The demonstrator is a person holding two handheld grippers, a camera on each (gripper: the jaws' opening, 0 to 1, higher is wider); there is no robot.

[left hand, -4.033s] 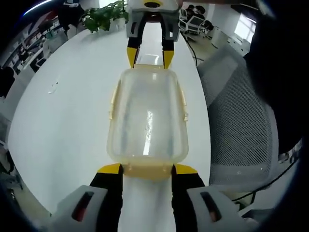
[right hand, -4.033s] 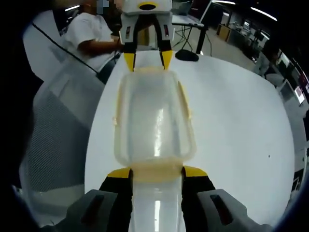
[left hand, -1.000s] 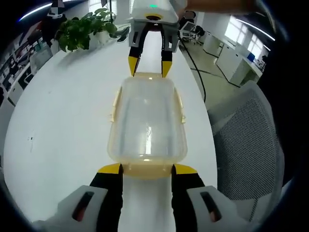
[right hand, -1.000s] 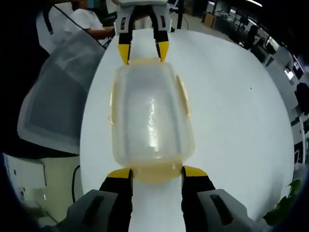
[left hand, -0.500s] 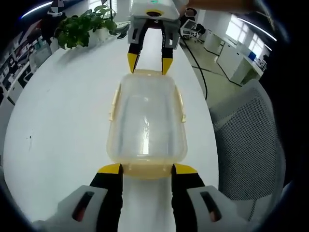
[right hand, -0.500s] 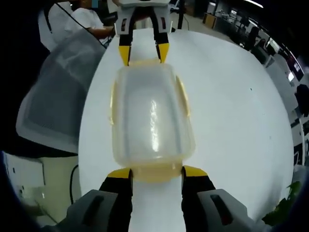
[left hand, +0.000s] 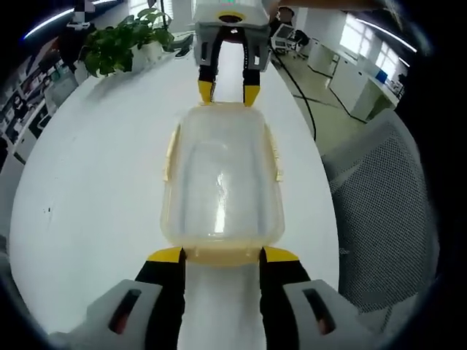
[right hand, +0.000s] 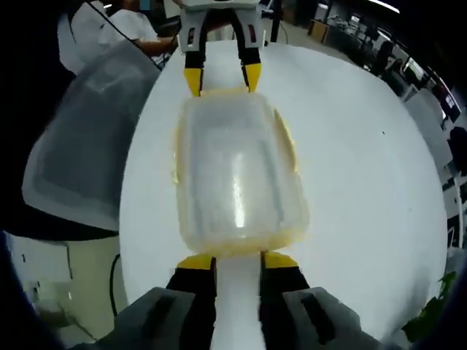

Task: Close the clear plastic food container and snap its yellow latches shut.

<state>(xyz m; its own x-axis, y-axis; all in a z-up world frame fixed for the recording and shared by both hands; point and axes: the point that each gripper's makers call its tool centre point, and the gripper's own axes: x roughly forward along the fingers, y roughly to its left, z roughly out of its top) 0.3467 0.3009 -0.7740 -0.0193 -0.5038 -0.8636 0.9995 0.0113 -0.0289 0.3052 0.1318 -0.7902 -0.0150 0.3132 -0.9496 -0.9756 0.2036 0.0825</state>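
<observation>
A clear plastic food container [left hand: 222, 175] with its lid on lies on the white table [left hand: 87, 182], long axis between my two grippers. Yellow latches [left hand: 170, 149] run along its sides and ends. My left gripper [left hand: 222, 255] is open, its yellow-tipped jaws standing either side of the near end latch. My right gripper [left hand: 229, 93] sits at the far end, jaws close together with a gap left. In the right gripper view the container [right hand: 237, 175] is blurred; my right gripper [right hand: 237, 262] is at its near end latch and the left gripper [right hand: 221, 80] at the far end.
A grey mesh office chair [left hand: 387, 189] stands beside the table edge nearest the container, also seen as the chair [right hand: 73, 146]. A potted plant [left hand: 120, 44] sits at the table's far end. A person in white [right hand: 128, 29] sits behind the chair.
My right gripper's jaws have drawn closer together at its end latch. The right gripper view has shifted and blurred. My left gripper's jaws keep the same spread.
</observation>
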